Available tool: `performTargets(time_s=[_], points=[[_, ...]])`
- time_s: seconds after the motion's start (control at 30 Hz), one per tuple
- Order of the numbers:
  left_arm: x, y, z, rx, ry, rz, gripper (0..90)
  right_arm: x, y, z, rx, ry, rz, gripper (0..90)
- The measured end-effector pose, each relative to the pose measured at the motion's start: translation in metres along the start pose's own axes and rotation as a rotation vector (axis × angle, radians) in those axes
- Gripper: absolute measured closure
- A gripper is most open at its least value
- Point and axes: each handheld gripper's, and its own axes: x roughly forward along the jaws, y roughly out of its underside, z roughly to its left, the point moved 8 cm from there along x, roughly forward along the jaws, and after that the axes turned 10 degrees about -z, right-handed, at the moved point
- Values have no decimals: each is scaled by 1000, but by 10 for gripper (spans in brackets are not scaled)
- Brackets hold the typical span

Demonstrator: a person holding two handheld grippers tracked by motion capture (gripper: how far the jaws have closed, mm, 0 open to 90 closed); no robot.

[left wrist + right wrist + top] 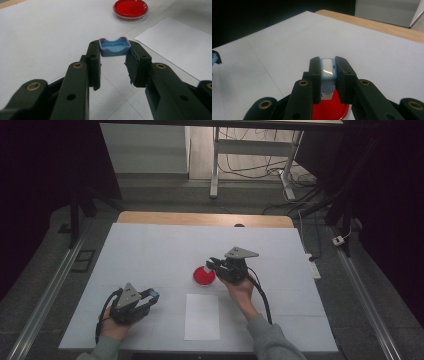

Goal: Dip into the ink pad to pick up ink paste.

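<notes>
Two forearms in grey sleeves reach in from the near edge of a white-covered table [150,250], each hand working a black two-jaw tool. Nearest on the left, the left gripper [150,296] rests low by the table's front corner, its jaws clamped on a small blue tray-shaped piece [114,47]; the left gripper view shows that piece pinched by its two ends between the pads, open side up, with faint reddish marks along its rim. Farther in and to the right, the right gripper [214,263] hovers at the middle of the table, jaws closed on a small light-blue and white block [328,72], held with its pale glossy face upward. Directly under that gripper's tips sits a round dish filled with red [203,276], resting flat on the white cover; the right gripper view shows the block poised just over the dish's red surface, though whether the two touch cannot be told. A blank white sheet of paper [202,316] lies flat near the front edge, just below the dish and between the two hands. Bare wood of the tabletop [205,218] shows along the far edge, and beyond it stand a metal frame's legs [215,175] amid loose cables on the floor.
</notes>
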Motion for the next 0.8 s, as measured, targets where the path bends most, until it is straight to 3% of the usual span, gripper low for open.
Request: performTargets(time_s=[0.27, 0.8], points=[[0, 1, 0, -1, -1, 2, 656, 7, 10, -1, -17, 10, 46, 756], [0, 1, 0, 0, 1, 6, 656, 16, 20, 0, -46, 21, 87, 756]])
